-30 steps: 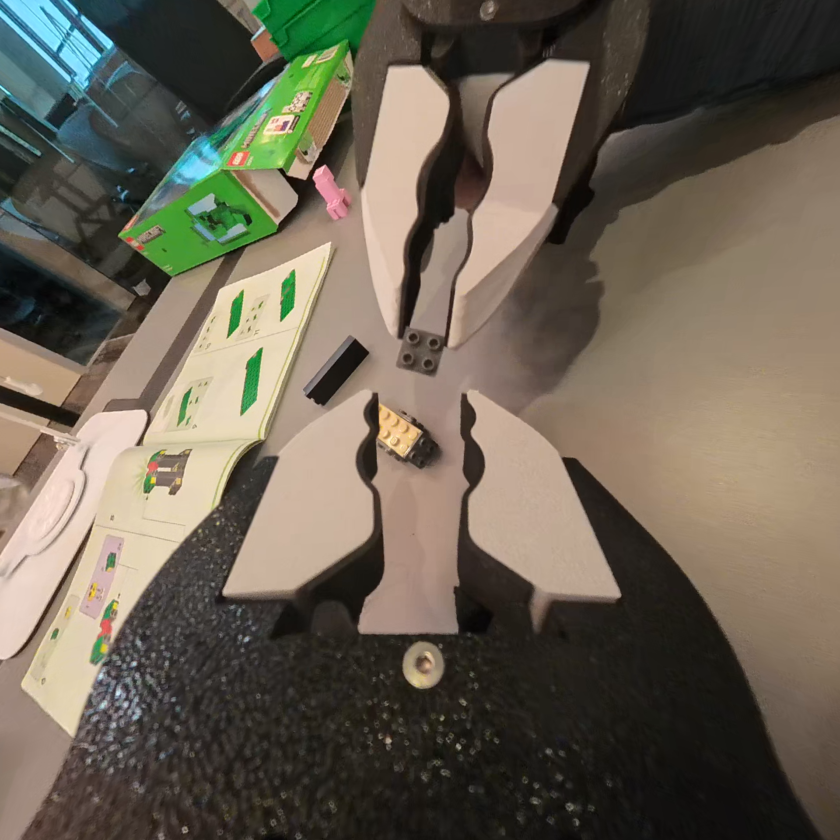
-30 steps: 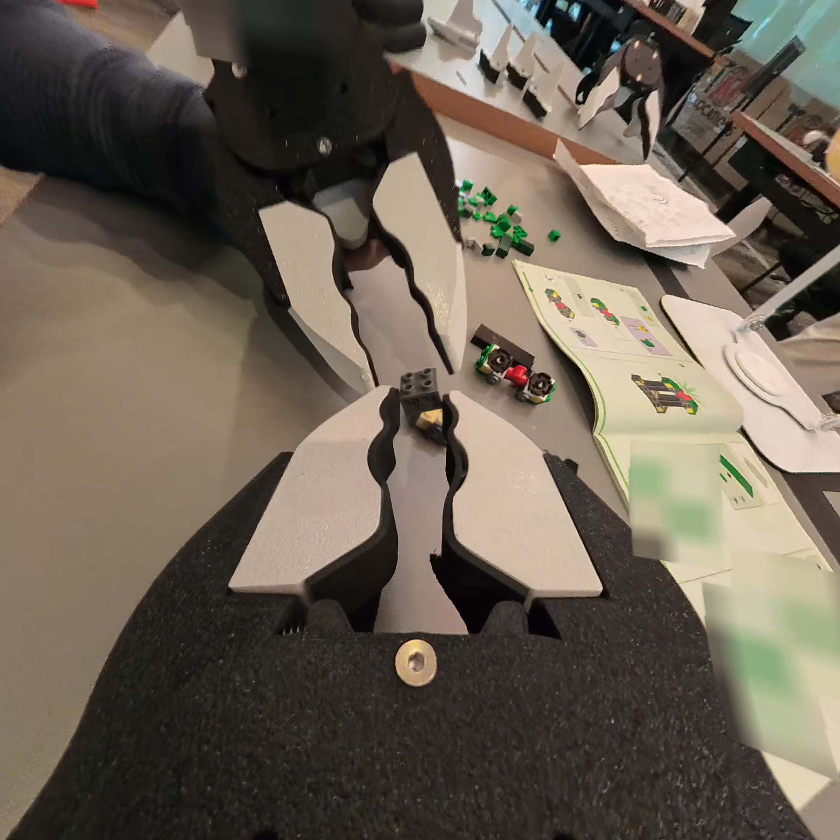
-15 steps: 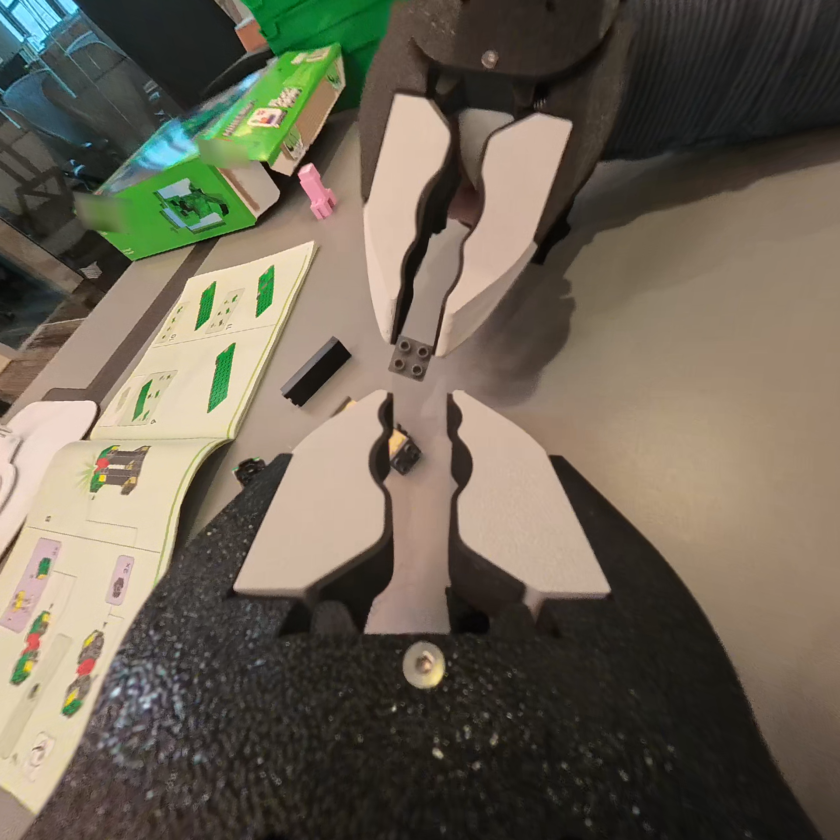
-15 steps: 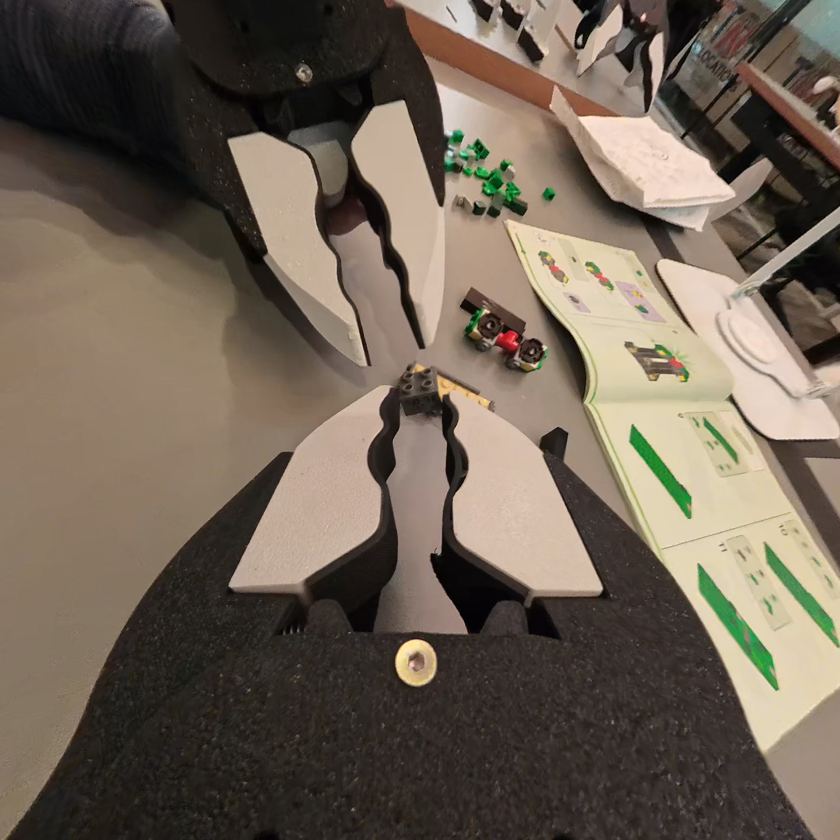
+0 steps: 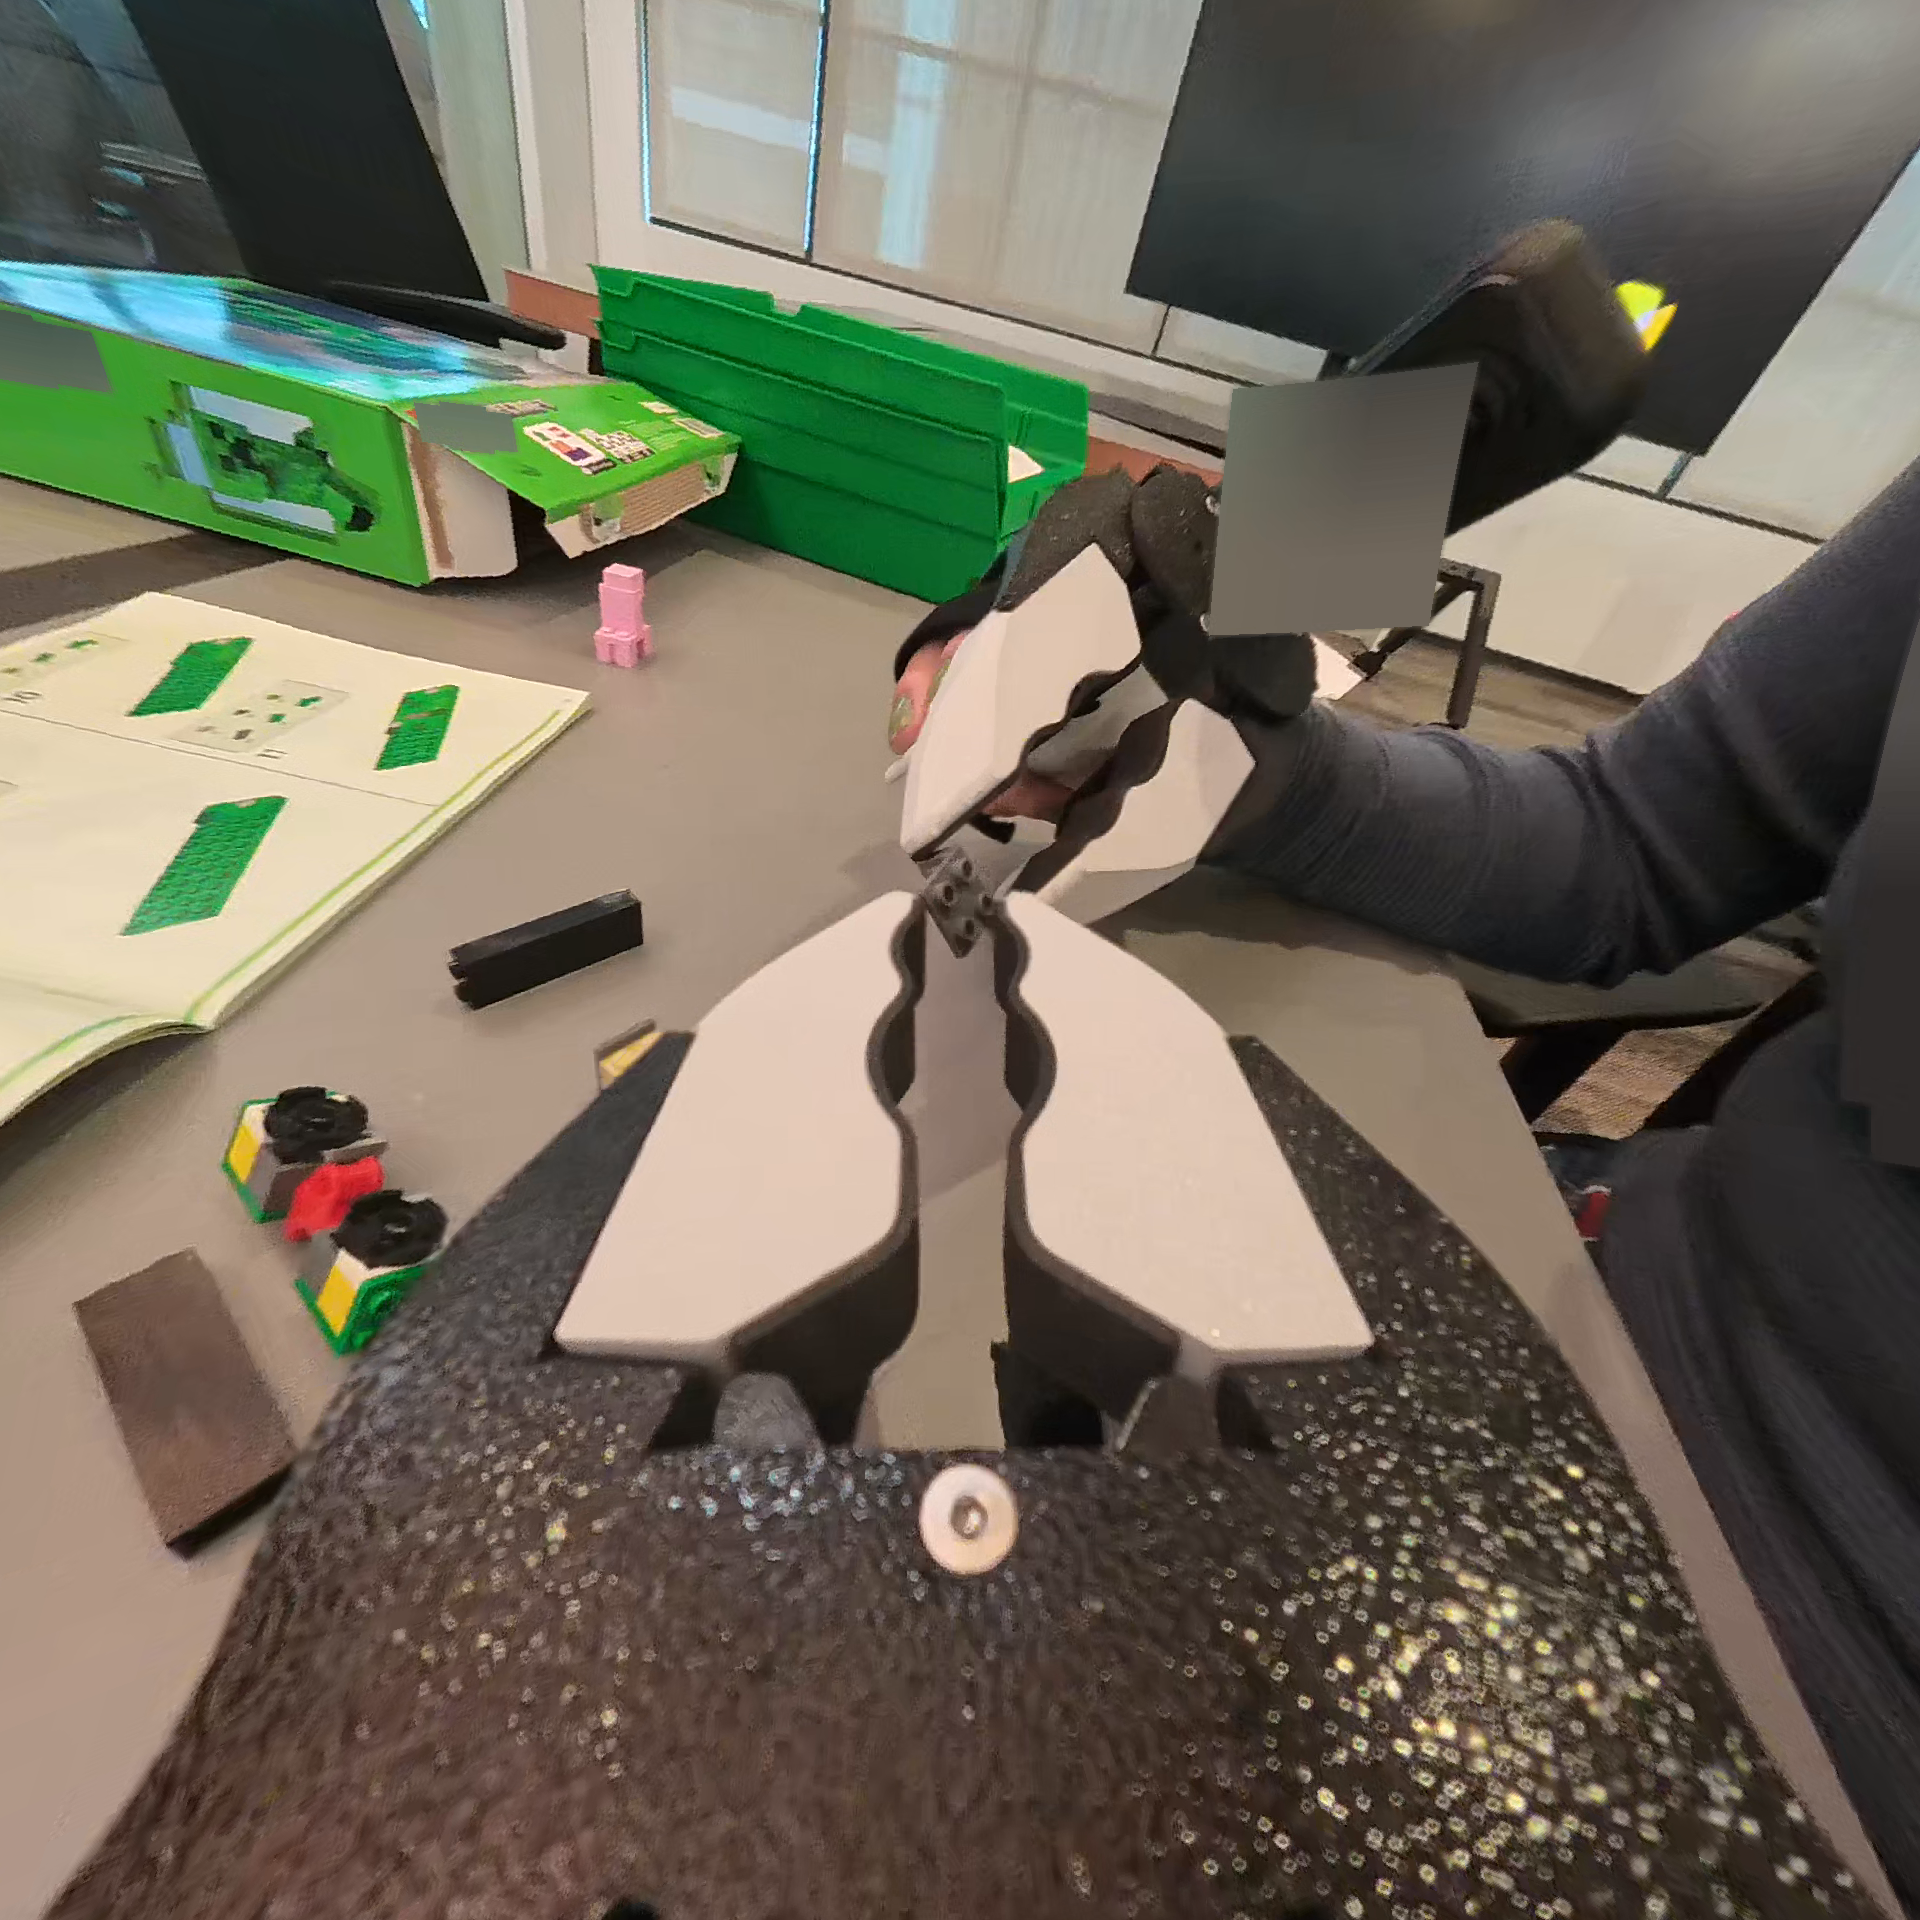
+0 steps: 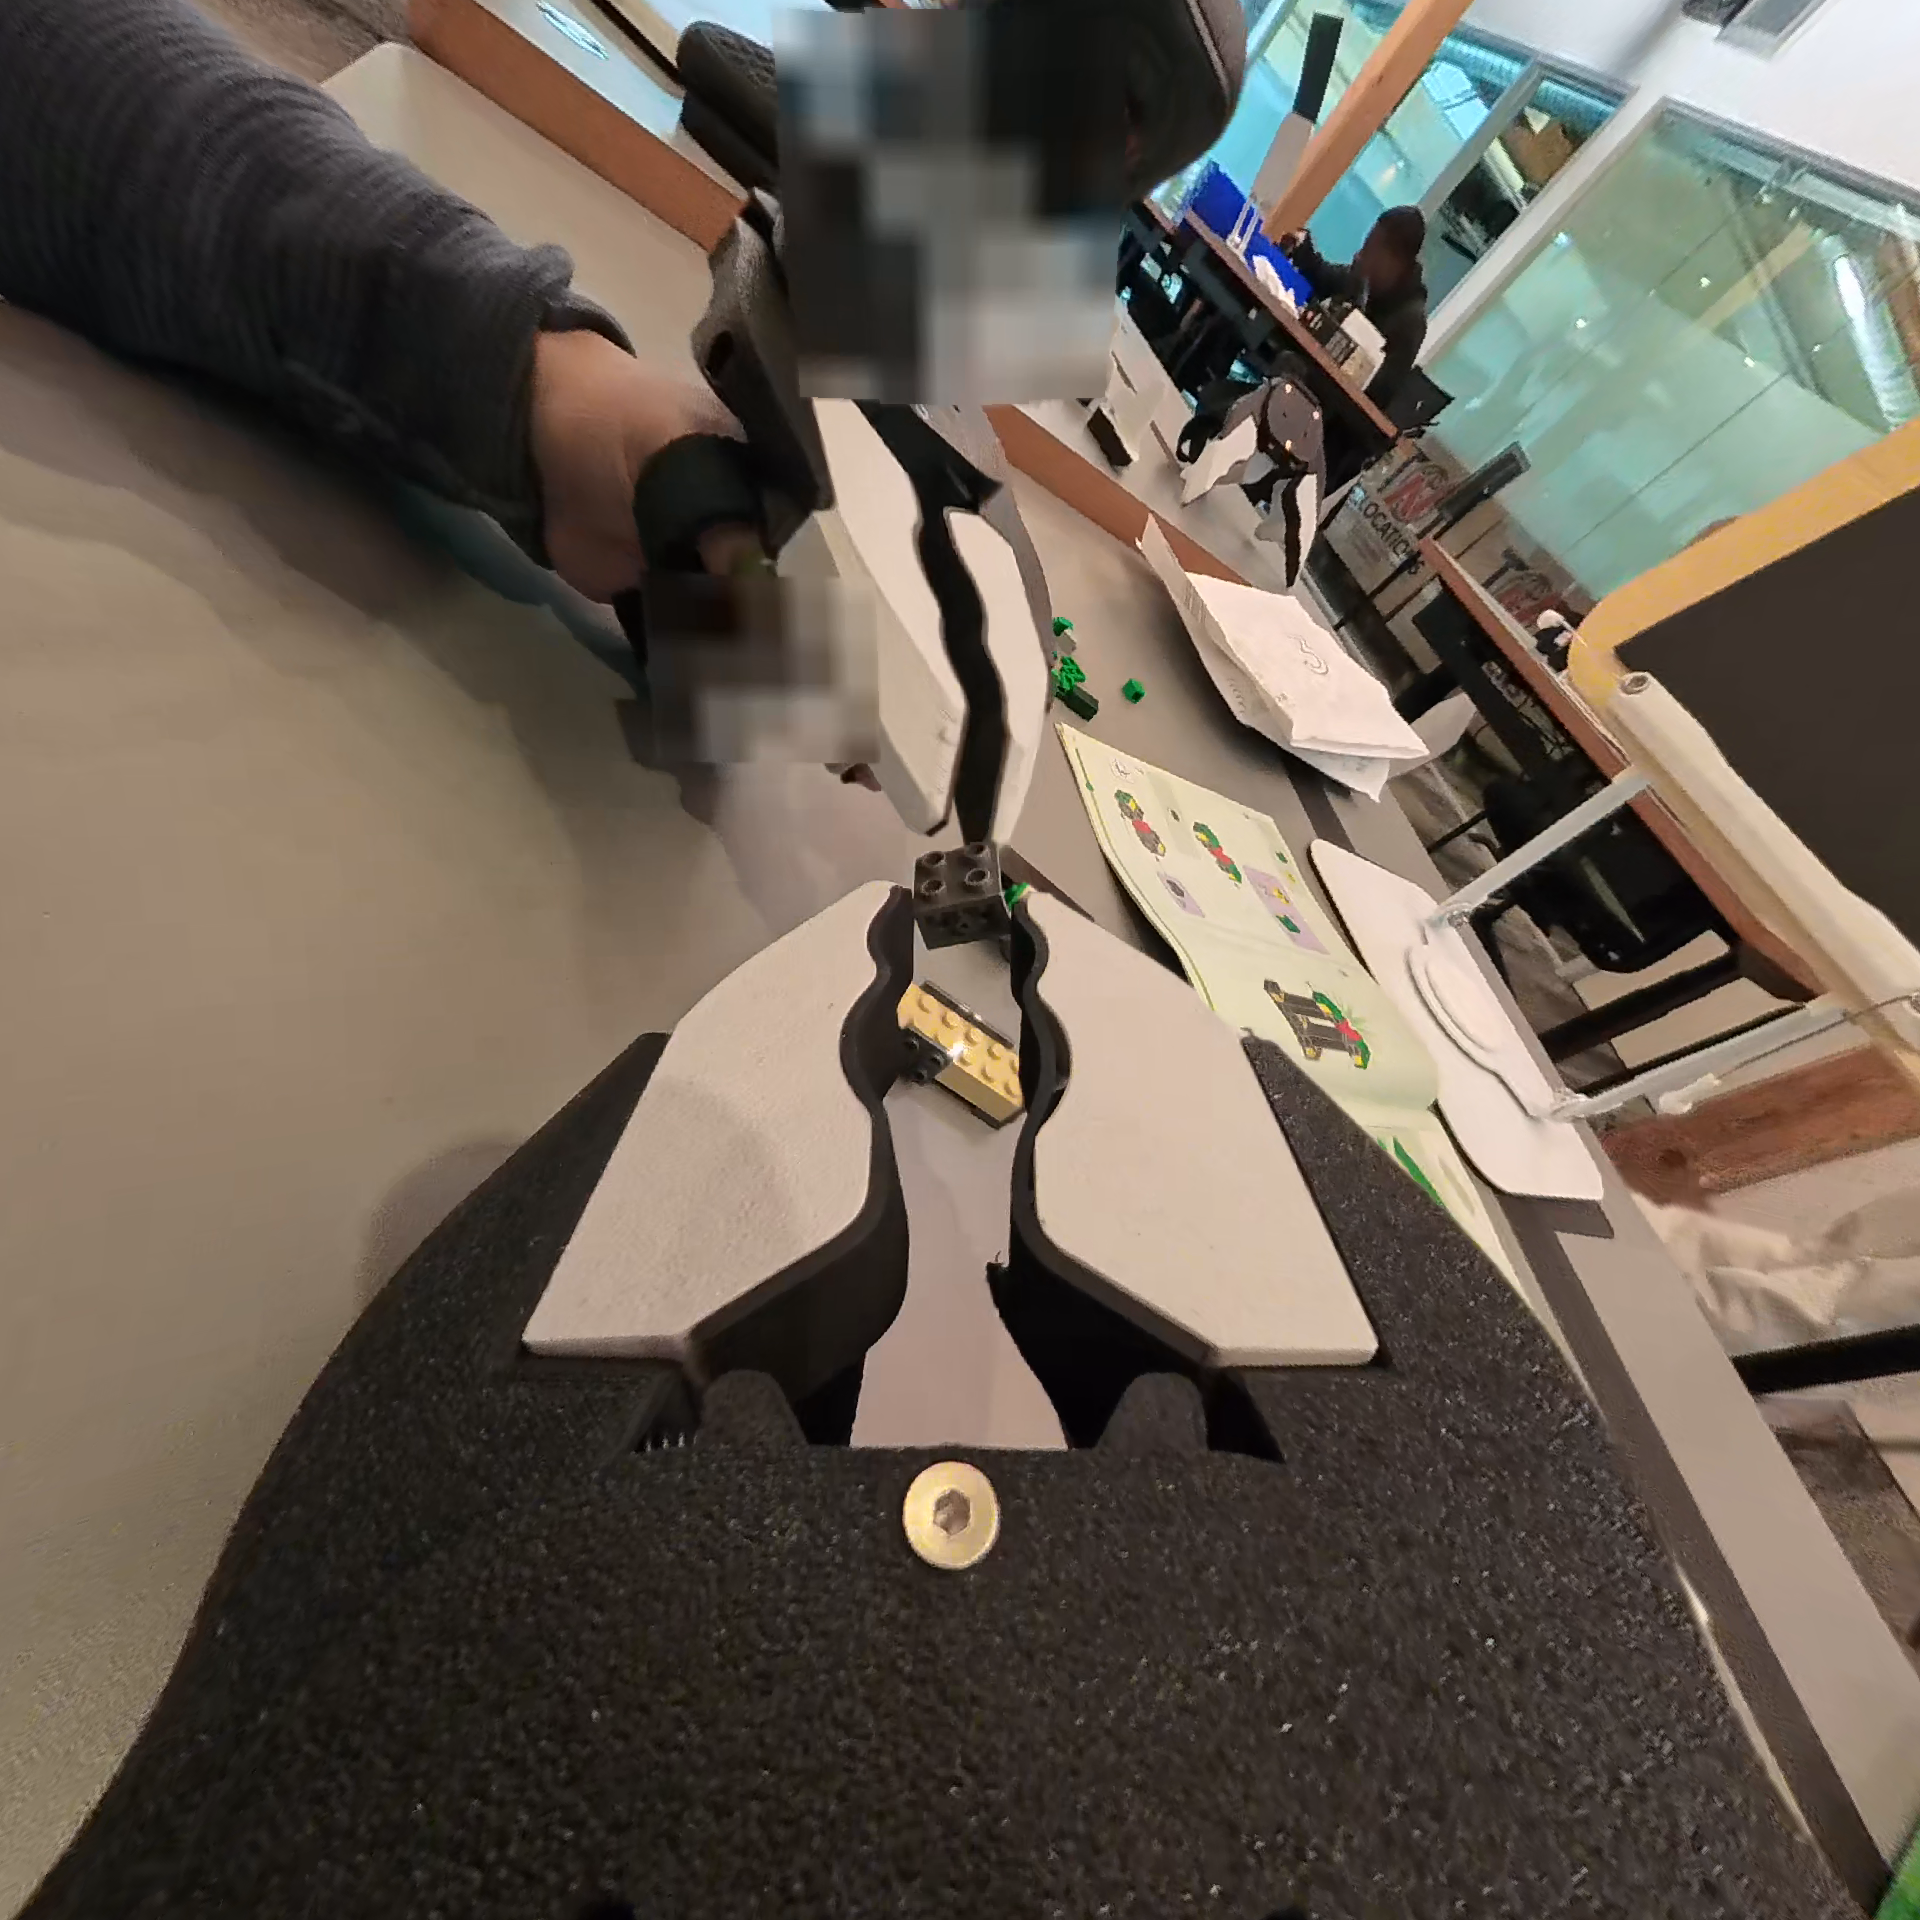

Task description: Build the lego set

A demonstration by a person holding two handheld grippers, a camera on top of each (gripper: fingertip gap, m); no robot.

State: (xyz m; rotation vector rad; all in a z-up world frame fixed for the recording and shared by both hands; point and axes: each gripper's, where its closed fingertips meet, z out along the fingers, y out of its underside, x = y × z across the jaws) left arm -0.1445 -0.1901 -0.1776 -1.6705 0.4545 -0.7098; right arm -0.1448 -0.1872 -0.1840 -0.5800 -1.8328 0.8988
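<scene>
The right gripper has its jaws clenched on a small dark grey brick, a square block with four round studs on top and holes in its side, held clear of the smooth grey surface. The left gripper meets it tip to tip. Its pale, matte fingers with wavy black inner edges are drawn to a narrow slot, and the brick sits right at their ends, but whether they actually pinch it cannot be told. Directly under the right gripper, between its fingers, a tan studded brick with a dark piece fixed below lies tilted on the surface. In the left wrist view a long black bar brick lies just beyond the gripper, beside an open pale green instruction booklet. Nearer lie a small built piece with two black knobbly discs, a red middle and yellow and green corners, and a flat black rectangular plate. A blocky pink figure stands upright before a glossy green cardboard box with its end flap open. Loose green pieces are scattered farther along.
</scene>
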